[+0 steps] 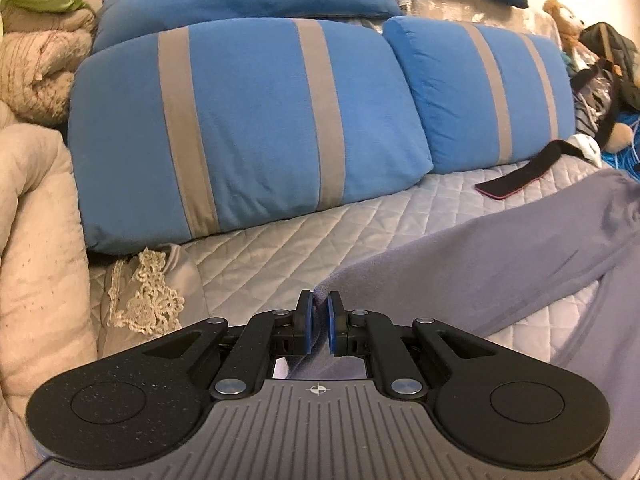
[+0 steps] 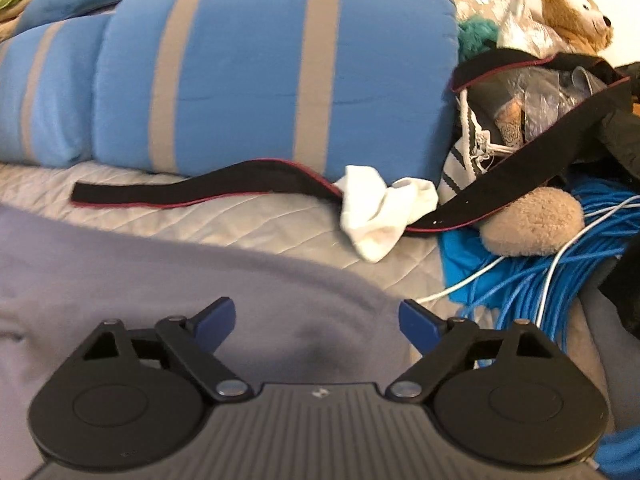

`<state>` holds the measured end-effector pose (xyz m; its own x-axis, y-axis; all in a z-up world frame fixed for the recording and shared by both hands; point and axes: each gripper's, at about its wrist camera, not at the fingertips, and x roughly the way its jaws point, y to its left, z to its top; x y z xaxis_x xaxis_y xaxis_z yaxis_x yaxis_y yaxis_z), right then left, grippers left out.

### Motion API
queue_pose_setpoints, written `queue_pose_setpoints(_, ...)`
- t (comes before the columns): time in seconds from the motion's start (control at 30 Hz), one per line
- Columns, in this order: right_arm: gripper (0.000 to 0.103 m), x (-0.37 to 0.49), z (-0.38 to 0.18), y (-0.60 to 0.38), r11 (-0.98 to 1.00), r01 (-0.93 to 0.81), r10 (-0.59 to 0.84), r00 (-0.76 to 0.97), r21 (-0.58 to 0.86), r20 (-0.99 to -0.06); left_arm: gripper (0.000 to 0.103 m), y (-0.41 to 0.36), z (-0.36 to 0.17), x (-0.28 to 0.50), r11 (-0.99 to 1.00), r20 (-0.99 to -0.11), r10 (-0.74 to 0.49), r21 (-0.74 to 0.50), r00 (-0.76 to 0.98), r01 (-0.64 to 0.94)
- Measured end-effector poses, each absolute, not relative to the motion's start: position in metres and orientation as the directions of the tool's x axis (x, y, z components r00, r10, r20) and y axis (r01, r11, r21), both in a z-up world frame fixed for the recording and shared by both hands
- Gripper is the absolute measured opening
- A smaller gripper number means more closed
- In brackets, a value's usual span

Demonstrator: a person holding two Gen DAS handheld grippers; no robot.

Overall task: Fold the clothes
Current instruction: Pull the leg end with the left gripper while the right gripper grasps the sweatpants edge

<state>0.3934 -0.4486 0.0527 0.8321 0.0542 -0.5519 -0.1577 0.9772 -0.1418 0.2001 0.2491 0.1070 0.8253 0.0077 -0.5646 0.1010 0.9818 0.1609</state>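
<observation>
A grey-lilac fleece garment (image 1: 500, 256) lies spread over the quilted bedcover (image 1: 280, 248). My left gripper (image 1: 319, 320) is shut on one corner of it, the cloth pinched between the blue pads and lifted a little off the bed. In the right wrist view the same garment (image 2: 160, 280) fills the lower left. My right gripper (image 2: 317, 322) hovers over its rounded edge with the jaws wide apart; cloth lies below them, and the pads press on nothing.
Blue pillows with grey stripes (image 1: 240, 120) line the back of the bed. A black strap with red trim (image 2: 200, 188), a white sock (image 2: 376, 212), a teddy bear (image 2: 572, 12), a black bag (image 2: 540, 92) and blue cables (image 2: 560, 280) crowd the right. Beige blankets (image 1: 36, 240) sit left.
</observation>
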Motion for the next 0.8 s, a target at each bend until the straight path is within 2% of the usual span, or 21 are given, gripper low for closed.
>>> queue_pose_setpoints(0.17,0.084,0.436,0.034,-0.457,0.977,-0.165,0.061,0.818,-0.132,-0.573,0.007,0.248,0.100,0.207,0.983,-0.584,0.021,0.160,0.811,0.090)
queue_pose_setpoints(0.3,0.069,0.461,0.020,-0.461,0.979,-0.159,0.052,0.805,-0.130,-0.591,0.007,0.249,0.097,0.211,0.986,-0.592,0.019,0.146,0.806,0.084)
queue_pose_setpoints(0.33,0.060,0.465,0.017,-0.462,0.978,-0.164,0.057,0.799,-0.126,-0.599,0.007,0.249,0.097,0.212,0.986,-0.593,0.020,0.144,0.805,0.082)
queue_pose_setpoints(0.37,0.043,0.468,0.013,-0.462,0.978,-0.167,0.056,0.791,-0.126,-0.609,0.007,0.250,0.096,0.213,0.986,-0.593,0.021,0.144,0.805,0.080)
queue_pose_setpoints(0.4,0.008,0.470,0.011,-0.462,0.978,-0.168,0.056,0.788,-0.127,-0.614,0.007,0.250,0.096,0.213,0.986,-0.594,0.024,0.147,0.804,0.079)
queue_pose_setpoints(0.43,0.000,0.469,0.011,-0.461,0.977,-0.168,0.056,0.790,-0.128,-0.611,0.007,0.251,0.095,0.213,0.986,-0.593,0.028,0.150,0.805,0.076)
queue_pose_setpoints(0.8,0.000,0.404,0.059,-0.459,0.975,-0.172,0.073,0.846,-0.140,-0.528,0.007,0.272,0.092,0.196,0.988,-0.565,0.009,0.130,0.825,0.079)
